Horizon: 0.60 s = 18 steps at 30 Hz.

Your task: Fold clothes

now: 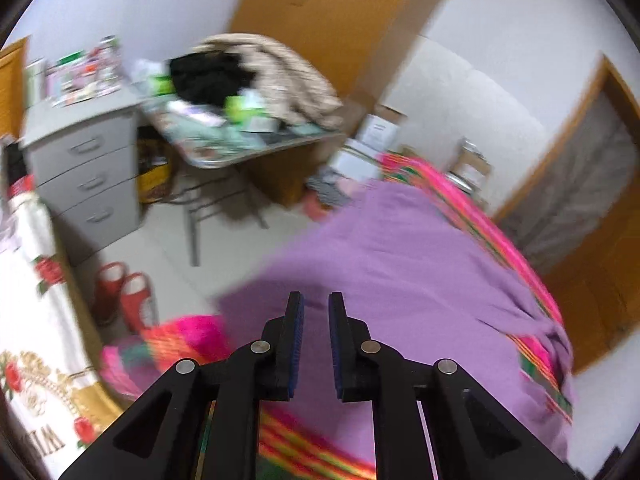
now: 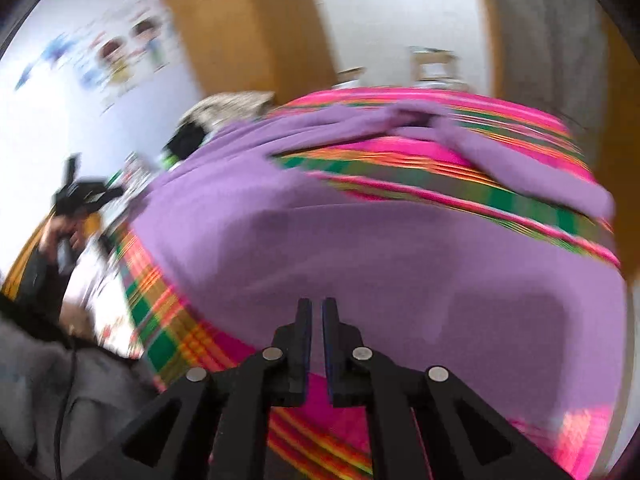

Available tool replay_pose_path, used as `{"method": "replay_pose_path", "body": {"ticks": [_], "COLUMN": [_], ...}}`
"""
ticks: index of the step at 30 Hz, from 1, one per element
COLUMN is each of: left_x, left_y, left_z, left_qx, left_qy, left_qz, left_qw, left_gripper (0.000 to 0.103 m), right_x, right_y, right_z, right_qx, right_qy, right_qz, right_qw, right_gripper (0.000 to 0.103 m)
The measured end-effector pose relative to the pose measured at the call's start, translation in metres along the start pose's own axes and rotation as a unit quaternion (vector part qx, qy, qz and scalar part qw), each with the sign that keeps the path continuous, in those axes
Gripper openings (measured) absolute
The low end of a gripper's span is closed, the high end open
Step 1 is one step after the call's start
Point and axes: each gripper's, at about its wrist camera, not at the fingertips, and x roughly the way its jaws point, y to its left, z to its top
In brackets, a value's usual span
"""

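Both views, motion-blurred. My left gripper (image 1: 316, 300) hovers above the near edge of the purple garment (image 1: 400, 256), jaws narrowly apart w/ nothing between them. My right gripper (image 2: 317, 304) also sits over the garment (image 2: 360, 248), jaws nearly together, a thin gap showing, nothing gripped. The garment lies spread flat across the striped pink-green blanket (image 1: 472, 200) covering the bed; one sleeve (image 2: 520, 160) is laid out toward the bed's far right corner, blanket showing beside it. Off the bed's left edge: red slippers (image 1: 124, 292) on the floor, grey drawer unit (image 1: 84, 176), cluttered folding table (image 1: 240, 136). In the right view, a hand (image 2: 64, 232) holds the other gripper at far left.
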Motion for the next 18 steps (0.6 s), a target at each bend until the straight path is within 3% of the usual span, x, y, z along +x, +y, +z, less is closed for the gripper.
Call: {"method": "replay_pose_path", "body": {"ticks": [3, 7, 12, 15, 18], "left_x": [0.017, 0.037, 0.045, 0.044, 0.043], "left_y": [-0.056, -0.13, -0.2, -0.224, -0.234], "left_z": [-0.021, -0.06, -0.111, -0.132, -0.146], "left_qx": [0.058, 0.143, 0.242, 0.287, 0.31], "left_qy": [0.038, 0.09, 0.132, 0.142, 0.15], "left_qz": [-0.062, -0.128, -0.178, -0.196, -0.205], "left_qw": [0.9956, 0.9772, 0.9445, 0.9268, 0.9164], "left_gripper": [0.013, 0.015, 0.019, 0.019, 0.019], "right_x": [-0.021, -0.049, -0.083, -0.095, -0.096], "right_y": [-0.032, -0.074, -0.125, -0.147, -0.168], "right_z": [-0.01, -0.022, -0.04, -0.061, -0.079], "right_qx": [0.071, 0.165, 0.28, 0.351, 0.415], "right_qy": [-0.027, -0.062, -0.103, -0.113, -0.115], "right_qz": [-0.035, -0.08, -0.129, -0.118, -0.089], "right_qw": [0.997, 0.981, 0.946, 0.922, 0.898], "right_gripper": [0.018, 0.027, 0.039, 0.039, 0.042]}}
